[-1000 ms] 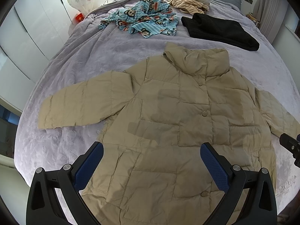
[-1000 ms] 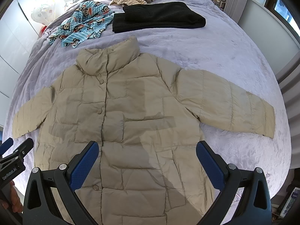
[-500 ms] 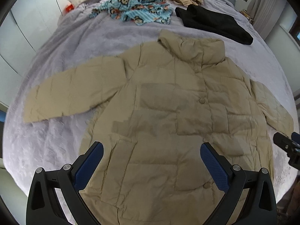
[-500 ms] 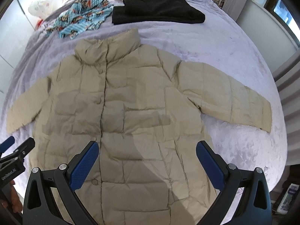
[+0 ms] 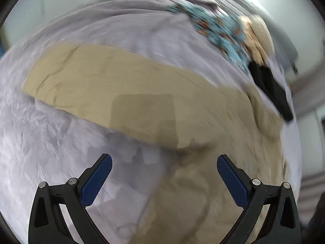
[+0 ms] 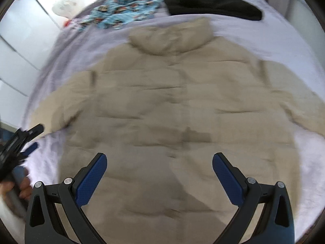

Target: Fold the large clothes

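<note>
Jacket [image 6: 172, 105] lies flat on bed [image 6: 254, 30], front up. Left gripper [image 5: 164, 174] over its sleeve [image 5: 105, 79], right gripper [image 6: 159, 172] over its body; both jaws spread, empty.

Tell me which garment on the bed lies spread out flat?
The beige jacket, nearest the right claw. The blue patterned one is crumpled and the black one is folded.
</note>
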Tool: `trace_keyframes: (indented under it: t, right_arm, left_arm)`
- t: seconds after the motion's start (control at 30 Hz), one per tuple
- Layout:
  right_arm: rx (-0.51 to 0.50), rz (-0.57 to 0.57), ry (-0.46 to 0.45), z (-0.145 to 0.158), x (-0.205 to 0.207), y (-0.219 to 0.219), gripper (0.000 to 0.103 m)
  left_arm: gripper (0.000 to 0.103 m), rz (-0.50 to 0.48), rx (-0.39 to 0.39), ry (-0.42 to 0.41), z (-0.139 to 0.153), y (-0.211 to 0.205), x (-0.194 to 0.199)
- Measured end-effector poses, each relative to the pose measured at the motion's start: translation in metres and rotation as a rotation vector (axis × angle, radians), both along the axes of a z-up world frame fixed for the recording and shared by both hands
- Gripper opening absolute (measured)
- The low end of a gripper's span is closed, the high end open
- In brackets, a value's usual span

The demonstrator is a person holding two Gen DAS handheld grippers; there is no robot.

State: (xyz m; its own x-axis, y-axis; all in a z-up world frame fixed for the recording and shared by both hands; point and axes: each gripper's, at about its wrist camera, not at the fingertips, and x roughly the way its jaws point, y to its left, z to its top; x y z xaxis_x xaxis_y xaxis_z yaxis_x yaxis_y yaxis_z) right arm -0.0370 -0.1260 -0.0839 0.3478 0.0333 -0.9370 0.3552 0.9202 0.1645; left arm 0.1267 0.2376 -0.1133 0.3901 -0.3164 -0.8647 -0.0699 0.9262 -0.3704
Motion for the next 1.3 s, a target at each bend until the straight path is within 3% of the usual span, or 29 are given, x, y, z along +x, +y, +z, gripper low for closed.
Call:
trace_keyframes:
  t: [0.13, 0.3, 0.5, 0.57, 0.63, 0.67, 0.7, 0.73, 0.8, 0.93, 1.0, 1.07, 1.13, 1.3]
  right_arm:
    - [0.032, 0.103, 0.070, -0.026, 0.022, 0.037, 0.103]
    - [0.056, 0.151, 0.062, -0.041, 0.035, 0.064, 0.103]
    - [0.064, 0.171, 0.046, -0.052, 0.049, 0.074, 0.103]
    - [0.073, 0.170, 0.027, -0.050, 0.054, 0.075, 0.103]
    - [0.080, 0.167, 0.007, -0.049, 0.062, 0.076, 0.103]
    - [0.086, 0.167, 0.000, -0.047, 0.066, 0.077, 0.103]
    - [0.092, 0.167, -0.007, -0.047, 0.069, 0.077, 0.103]
    - [0.097, 0.166, -0.014, -0.046, 0.073, 0.078, 0.103]
    - [0.114, 0.166, -0.029, -0.046, 0.083, 0.080, 0.103]
    - [0.159, 0.153, -0.088, -0.044, 0.105, 0.086, 0.102]
    - [0.202, 0.135, -0.126, -0.045, 0.118, 0.089, 0.086]
    - [0.257, 0.105, -0.135, -0.052, 0.133, 0.093, 0.028]
    - [0.337, 0.070, -0.124, -0.068, 0.147, 0.096, 0.017]
    - [0.456, 0.061, -0.095, -0.107, 0.166, 0.114, 0.016]
  left_arm:
    - [0.103, 0.110, -0.108, 0.018, -0.036, 0.051, 0.028]
    - [0.103, 0.211, -0.219, 0.043, -0.078, 0.095, 0.063]
    - [0.103, 0.289, -0.250, 0.012, -0.094, 0.113, 0.093]
    - [0.092, 0.305, -0.206, -0.002, -0.094, 0.112, 0.104]
    - [0.056, 0.314, -0.183, -0.003, -0.093, 0.108, 0.114]
    - [0.042, 0.314, -0.200, -0.004, -0.093, 0.111, 0.118]
    - [0.021, 0.311, -0.229, -0.002, -0.094, 0.113, 0.122]
    - [0.015, 0.315, -0.255, -0.001, -0.092, 0.115, 0.126]
    - [0.009, 0.311, -0.231, -0.029, -0.080, 0.116, 0.127]
    - [0.009, 0.219, -0.144, -0.154, -0.030, 0.109, 0.119]
    - [0.009, 0.168, -0.113, -0.205, -0.007, 0.102, 0.113]
    - [0.009, 0.112, -0.088, -0.242, 0.013, 0.091, 0.109]
    - [0.009, 0.051, -0.079, -0.276, 0.031, 0.076, 0.104]
    - [0.009, -0.110, -0.061, -0.376, 0.074, 0.024, 0.091]
